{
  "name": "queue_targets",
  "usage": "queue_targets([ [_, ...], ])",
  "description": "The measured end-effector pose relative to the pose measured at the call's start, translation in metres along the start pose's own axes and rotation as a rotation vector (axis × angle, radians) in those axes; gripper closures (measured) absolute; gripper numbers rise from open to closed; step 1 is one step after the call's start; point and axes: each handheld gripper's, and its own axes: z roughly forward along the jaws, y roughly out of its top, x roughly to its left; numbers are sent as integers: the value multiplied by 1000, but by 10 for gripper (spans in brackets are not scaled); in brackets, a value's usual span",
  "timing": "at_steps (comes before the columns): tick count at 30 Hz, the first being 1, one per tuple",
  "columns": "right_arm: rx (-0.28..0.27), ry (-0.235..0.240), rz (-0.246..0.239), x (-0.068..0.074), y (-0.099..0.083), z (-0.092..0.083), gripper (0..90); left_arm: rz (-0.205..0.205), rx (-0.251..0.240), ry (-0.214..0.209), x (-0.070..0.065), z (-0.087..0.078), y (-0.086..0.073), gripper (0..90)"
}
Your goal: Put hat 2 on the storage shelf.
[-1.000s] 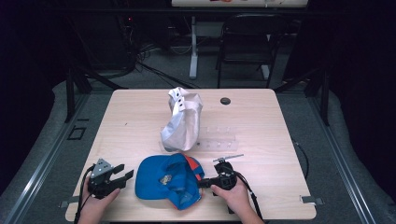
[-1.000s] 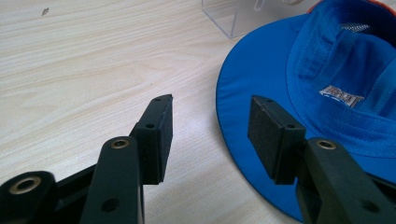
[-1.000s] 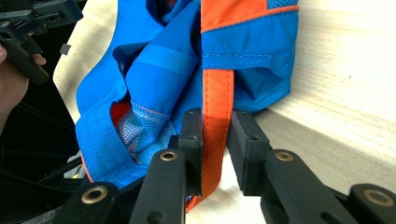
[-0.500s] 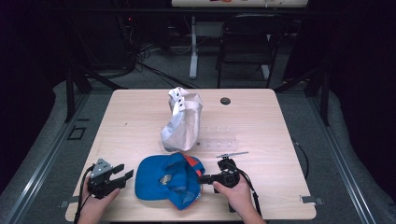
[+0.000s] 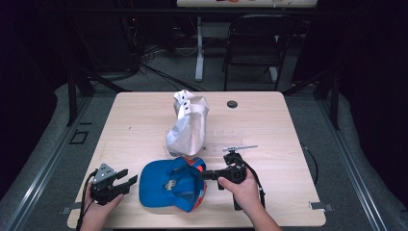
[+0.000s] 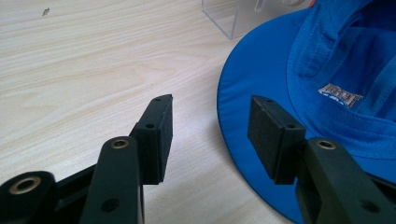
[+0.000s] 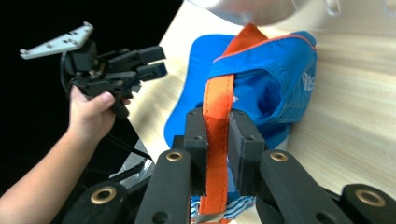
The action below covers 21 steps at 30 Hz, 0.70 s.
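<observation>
A blue cap (image 5: pixel 166 185) lies upside down near the table's front edge, with its brim pointing left. Its orange back strap (image 7: pixel 217 98) is pinched between the pads of my right gripper (image 5: pixel 204 174), which is shut on it and holds the cap's rear a little off the wood. In the right gripper view, my right gripper (image 7: pixel 217 135) clamps the strap upright. My left gripper (image 5: pixel 126 178) rests just left of the brim. In the left gripper view, my left gripper (image 6: pixel 210 126) is open, nothing between its pads, the blue cap (image 6: pixel 336 60) beside its right pad.
A silvery-white cap (image 5: pixel 188 125) stands on a clear stand (image 6: pixel 229 18) at the middle of the wooden table (image 5: pixel 144 110). A small black disc (image 5: pixel 232 104) lies at the back right. A chair (image 5: pixel 252 43) stands beyond the table.
My right gripper has risen with the orange strap, lifting the back of the blue cap. My left gripper has kept still.
</observation>
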Motion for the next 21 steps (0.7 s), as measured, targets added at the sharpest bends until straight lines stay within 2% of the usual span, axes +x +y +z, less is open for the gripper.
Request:
queue_targets([
  [4, -7, 31, -5, 5, 5, -3, 792, -6, -1, 0, 0, 0, 0, 510],
  [13, -17, 68, -16, 17, 13, -11, 793, 2, 11, -5, 0, 0, 0, 510],
  [21, -56, 103, -42, 36, 24, -24, 794, 3, 12, -7, 0, 0, 0, 510],
])
